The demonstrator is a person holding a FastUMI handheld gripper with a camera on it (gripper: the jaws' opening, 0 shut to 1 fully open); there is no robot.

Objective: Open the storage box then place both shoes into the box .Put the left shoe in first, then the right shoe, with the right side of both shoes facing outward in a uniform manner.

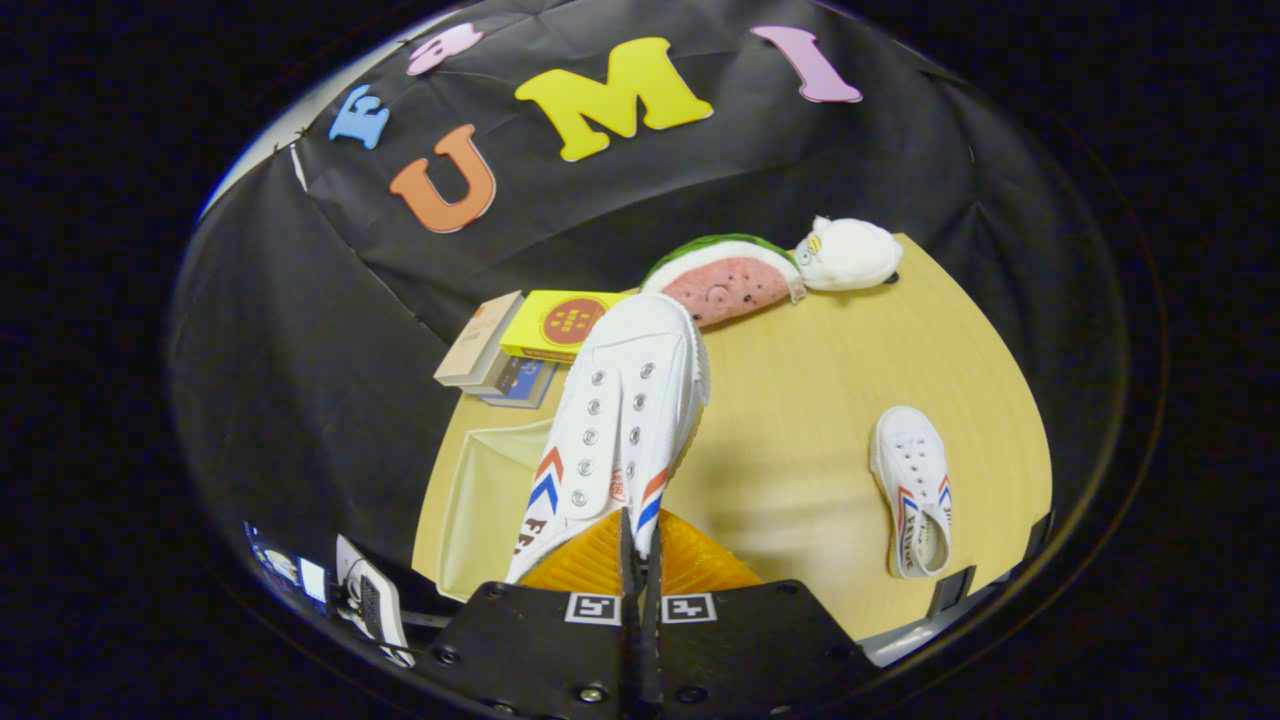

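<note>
Gripper view: a white sneaker (pixel 625 400) is pinched at its heel by the gripper (pixel 640 540), fingers pressed together, toe pointing ahead above the storage box (pixel 480 490); the second sneaker (pixel 915 490) is seen on the table (pixel 800 400).

Held shoe (pixel 625 420) blocks the way ahead of the gripper (pixel 640 545); open tabletop (pixel 800 400) between it and second shoe (pixel 915 490); books (pixel 520 345), plush toys (pixel 780 270) line the far edge

Count: two white shoes (pixel 620 420) (pixel 915 490), two plush toys (pixel 725 280) (pixel 850 255), three books (pixel 555 325) (pixel 480 340) (pixel 520 385), one storage box (pixel 480 500).
</note>
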